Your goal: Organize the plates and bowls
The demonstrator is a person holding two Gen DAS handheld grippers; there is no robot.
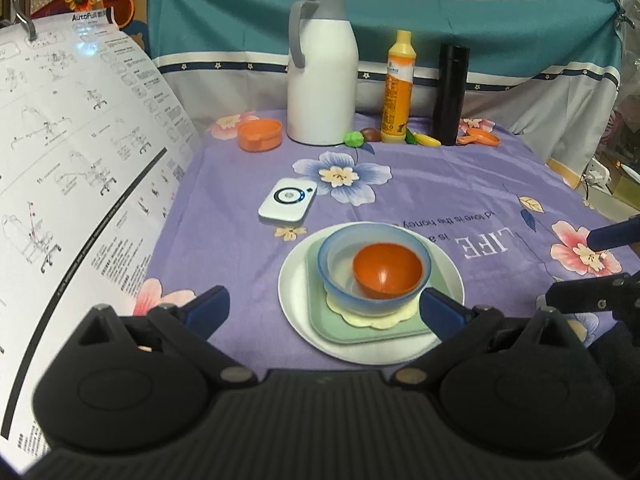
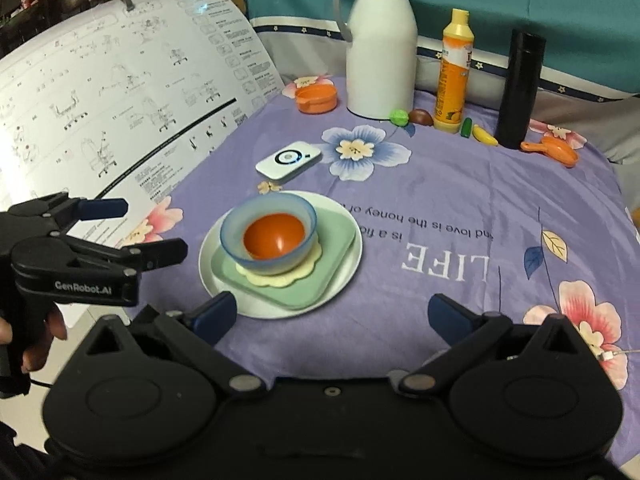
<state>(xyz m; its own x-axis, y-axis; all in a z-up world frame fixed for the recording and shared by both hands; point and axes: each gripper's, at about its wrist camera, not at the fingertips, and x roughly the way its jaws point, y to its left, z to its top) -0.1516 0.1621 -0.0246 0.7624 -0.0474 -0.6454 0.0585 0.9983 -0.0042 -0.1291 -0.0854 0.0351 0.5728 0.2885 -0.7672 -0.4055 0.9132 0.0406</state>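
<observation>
One stack of five nested items sits near the front centre of the table (image 2: pixel 460 184), which is covered by a purple floral cloth. From bottom to top: one round white plate (image 2: pixel 340 276), one square green plate (image 2: pixel 320 264), one cream scalloped mat (image 2: pixel 280 278), one translucent blue bowl (image 2: pixel 236 236), one orange bowl (image 2: pixel 274 240) resting inside the blue bowl.

The left tongs (image 1: pixel 324 312) are held apart and empty; the right fingertip overlaps the near edge of the stack in the left wrist view, but contact cannot be confirmed. The right tongs (image 2: pixel 330 316) are also spread apart and empty, just short of the white plate.

Along the back edge stand one white thermos jug (image 2: pixel 380 52), one yellow bottle (image 2: pixel 452 80) and one black flask (image 2: pixel 518 92). One orange lidded dish (image 2: pixel 316 98) and one orange scoop (image 2: pixel 554 150) lie at the two ends of that row. Four small toy foods lie between the containers. One white device (image 2: pixel 288 160) lies behind the stack.
</observation>
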